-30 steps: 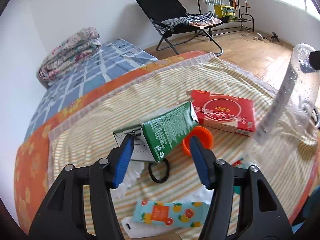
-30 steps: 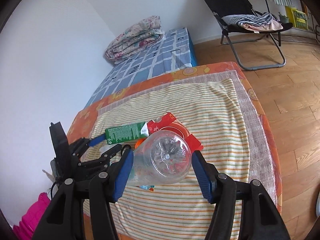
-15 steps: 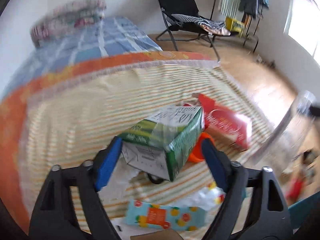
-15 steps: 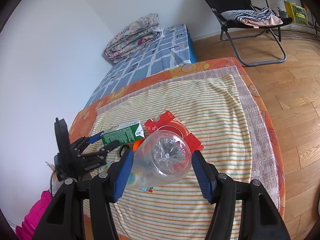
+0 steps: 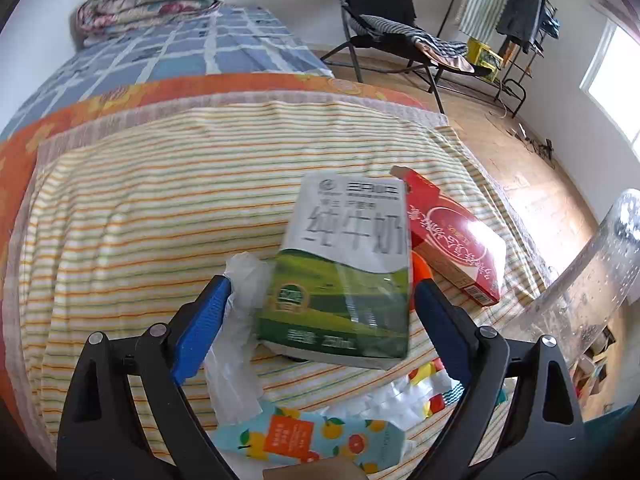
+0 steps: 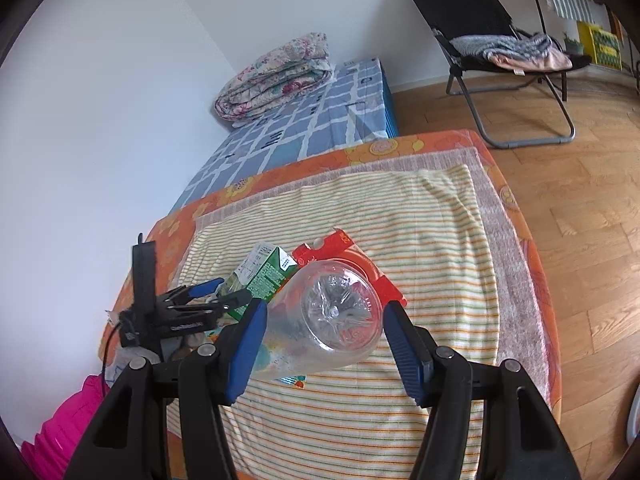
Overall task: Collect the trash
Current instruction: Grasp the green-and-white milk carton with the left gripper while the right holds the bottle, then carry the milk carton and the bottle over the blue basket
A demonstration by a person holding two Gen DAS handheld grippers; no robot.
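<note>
A green and white milk carton (image 5: 340, 280) lies tilted on the striped cloth (image 5: 160, 220), between the fingers of my left gripper (image 5: 320, 320). Its jaws are opening and the pads stand off the carton's sides. The right wrist view shows the same carton (image 6: 268, 276) at the left gripper (image 6: 216, 292). My right gripper (image 6: 324, 344) is shut on a clear plastic bottle (image 6: 332, 316), held above the cloth with its base toward the camera. A flat red box (image 5: 452, 236) lies just right of the carton.
Crumpled clear plastic (image 5: 240, 328) lies by the left finger. A fruit-print pack (image 5: 312, 436) and an orange lid (image 5: 420, 268) lie close by. Beyond the cloth are a blue checked mattress (image 6: 312, 120), a folding chair (image 6: 500, 40) and wooden floor. Something pink (image 6: 68, 416) sits low on the left.
My left gripper's jaws have widened and the hand has rolled and dropped a little. The carton now shows its front face instead of its side. The right gripper and bottle have stayed put.
</note>
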